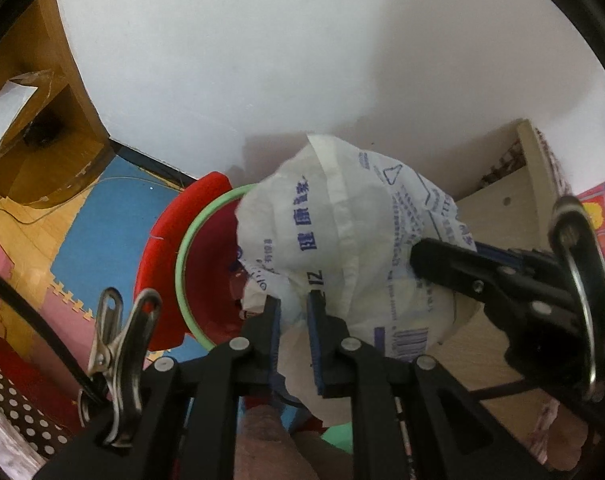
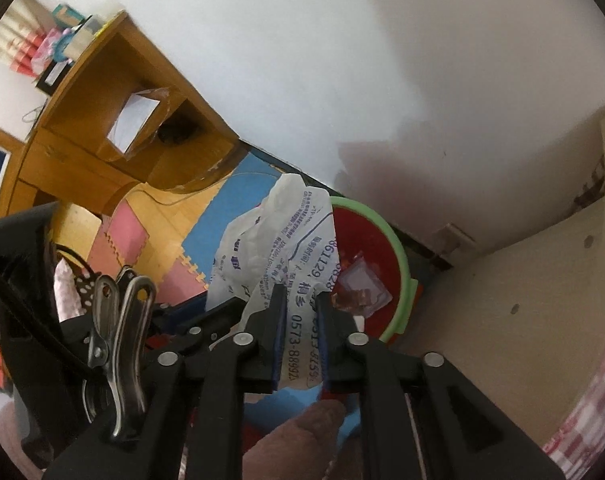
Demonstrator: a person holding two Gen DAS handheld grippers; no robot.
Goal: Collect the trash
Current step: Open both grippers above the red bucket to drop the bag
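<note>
Left gripper [image 1: 293, 320]: lower centre of the left wrist view, angled steeply down; fingers clamped on a fold of the white bag.
Right gripper [image 2: 300, 312]: lower centre of the right wrist view, pointing steeply down; blue-lined fingers close on either side of a printed strip of the bag, touching it; in the left wrist view seen at right [image 1: 416, 258], tips buried in the bag's side.
White bag [image 1: 354, 240]: crumpled white plastic with blue print and a barcode, centre of the left wrist view, held up between both grippers; hangs over the right part of the bin's opening. In the right wrist view [image 2: 286, 232] at centre, just left of the bin.
Red bin [image 1: 206, 272]: red, with a pale green rim and a red lid tilted open behind it, left of centre in the left wrist view; stands on the floor near the wall. In the right wrist view [image 2: 374, 248], clear wrappers lying inside.
Foam floor mat [image 1: 98, 224]: blue, pink and yellow interlocking tiles, left of the bin.
Wooden shelf unit [image 2: 114, 120]: upper left in the right wrist view, with a white sheet in one compartment.
Pale cabinet [image 2: 522, 280]: right side, just beside the bin.
White wall [image 1: 282, 60]: fills the upper half.
Person: fingertip visible at the bottom edge under each gripper.
</note>
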